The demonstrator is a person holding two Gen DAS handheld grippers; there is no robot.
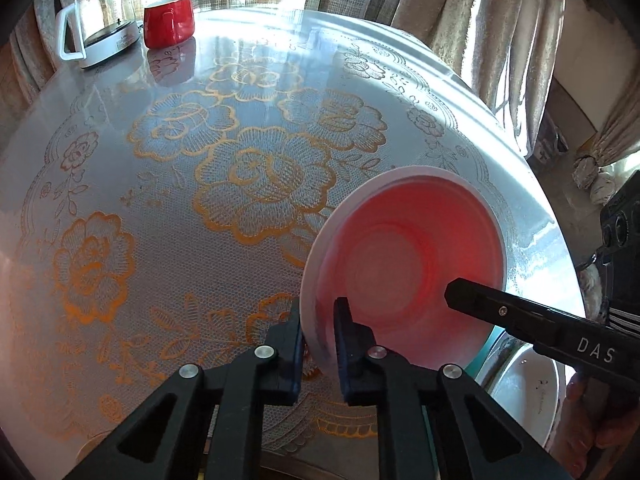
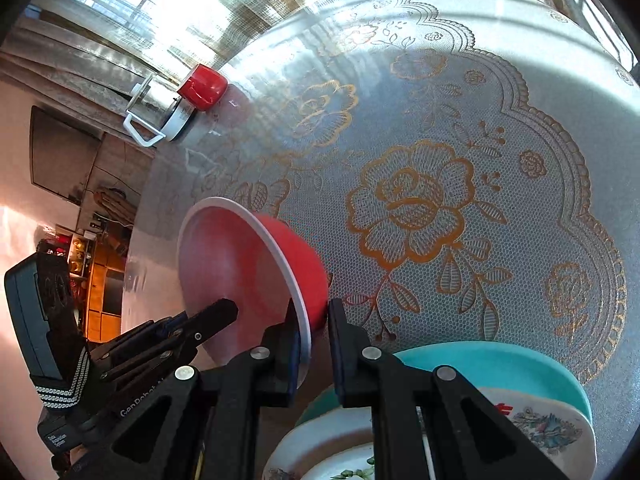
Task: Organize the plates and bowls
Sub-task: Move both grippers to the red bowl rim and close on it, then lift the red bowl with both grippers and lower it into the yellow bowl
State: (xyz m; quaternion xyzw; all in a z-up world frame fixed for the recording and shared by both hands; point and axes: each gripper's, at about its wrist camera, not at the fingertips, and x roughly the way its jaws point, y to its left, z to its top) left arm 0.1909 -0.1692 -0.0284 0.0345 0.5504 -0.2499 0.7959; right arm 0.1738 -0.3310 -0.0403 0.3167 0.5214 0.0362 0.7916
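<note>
Black fingers of the left gripper (image 1: 318, 320) fill the bottom of the left wrist view, clamped on the white rim of a red bowl (image 1: 404, 264), one finger outside the wall and one inside. From the right wrist view the right gripper (image 2: 312, 328) pinches the same rim at another spot, again with a finger on each side of the wall. Both sets of tongs are thus closed on the bowl, which hangs tilted on its side above the table (image 1: 120, 184), its pink-red inside turned toward the left camera and its red outside toward the lace-patterned cloth (image 2: 420, 208). Whether its lower edge touches the cloth is hard to say.

Just beside the bowl, at the near edge of the table, lies a stack of dishes: a teal plate (image 2: 520, 364) at the bottom, a white plate with a flower print (image 2: 548, 428) on it, and another white dish (image 2: 320, 444) in front, partly hidden by the right gripper.

Well apart, at the far side of the table, a red mug (image 1: 168, 20) stands just beside a glass kettle (image 1: 96, 36) with a white handle. Curtains (image 1: 460, 20) hang behind the table.
</note>
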